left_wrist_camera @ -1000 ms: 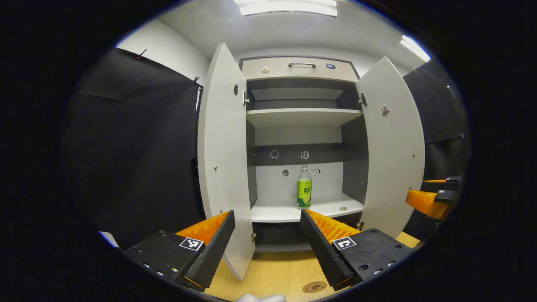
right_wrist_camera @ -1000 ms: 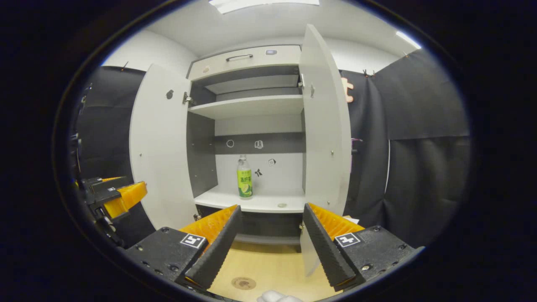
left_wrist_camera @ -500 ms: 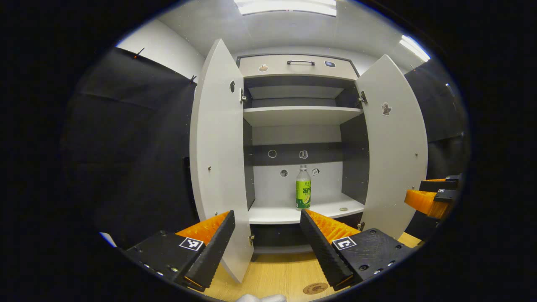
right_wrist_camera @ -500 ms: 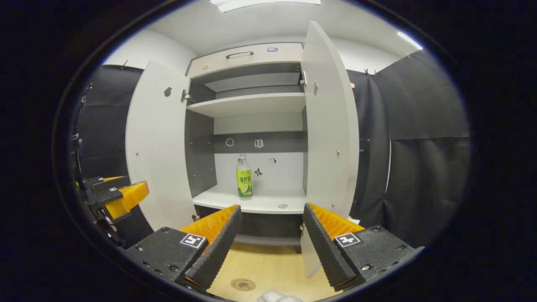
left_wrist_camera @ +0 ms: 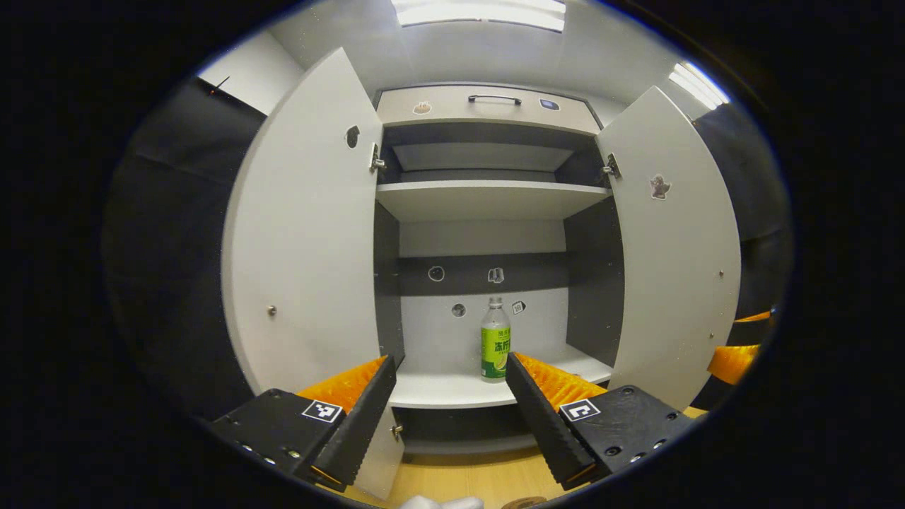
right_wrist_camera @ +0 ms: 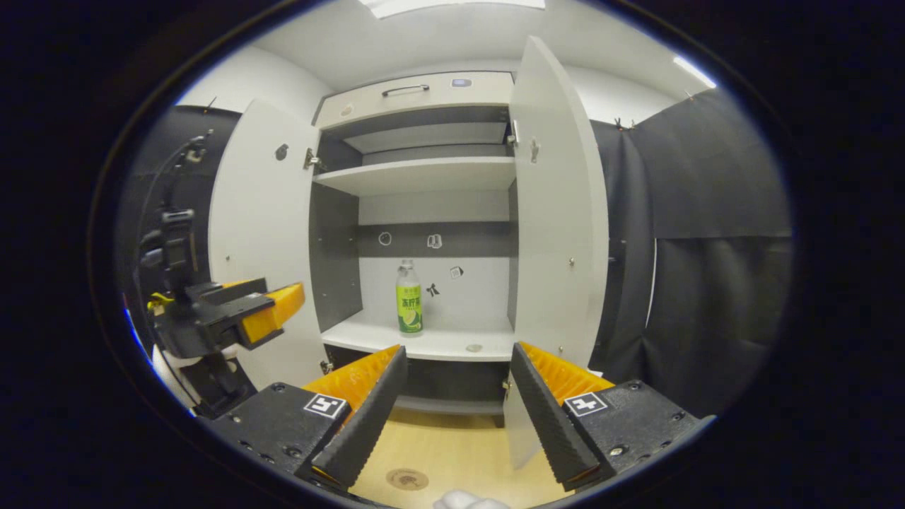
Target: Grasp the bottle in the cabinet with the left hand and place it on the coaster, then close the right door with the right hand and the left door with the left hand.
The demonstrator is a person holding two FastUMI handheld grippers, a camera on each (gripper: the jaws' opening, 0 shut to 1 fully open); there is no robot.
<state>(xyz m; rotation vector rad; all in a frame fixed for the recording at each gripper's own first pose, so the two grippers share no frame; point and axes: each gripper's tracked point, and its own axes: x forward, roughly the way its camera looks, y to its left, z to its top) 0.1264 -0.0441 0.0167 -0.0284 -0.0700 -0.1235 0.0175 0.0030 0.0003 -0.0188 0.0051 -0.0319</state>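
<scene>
A clear bottle with a green label (left_wrist_camera: 495, 348) stands upright on the cabinet's lower shelf (left_wrist_camera: 452, 390), also seen as the bottle (right_wrist_camera: 409, 305) in the right gripper view. My left gripper (left_wrist_camera: 449, 367) is open and empty, a short way in front of the shelf, with the bottle just inside its right finger's line. The right gripper view shows the left gripper (right_wrist_camera: 240, 318) by the left door (right_wrist_camera: 258, 233). My right gripper (right_wrist_camera: 456, 353) is open and empty, farther back over the wooden table. A round coaster (right_wrist_camera: 406, 478) lies on the table below it. Both doors stand open.
The right door (right_wrist_camera: 558, 212) swings out towards my right gripper; in the left gripper view it is the right door (left_wrist_camera: 672, 247). An upper shelf (left_wrist_camera: 488, 198) is bare. A small round disc (right_wrist_camera: 474, 347) lies on the lower shelf. Black cloth hangs on both sides.
My left gripper has moved forward towards the cabinet, so the bottle and left door look larger and nearer. The right gripper has stayed almost still.
</scene>
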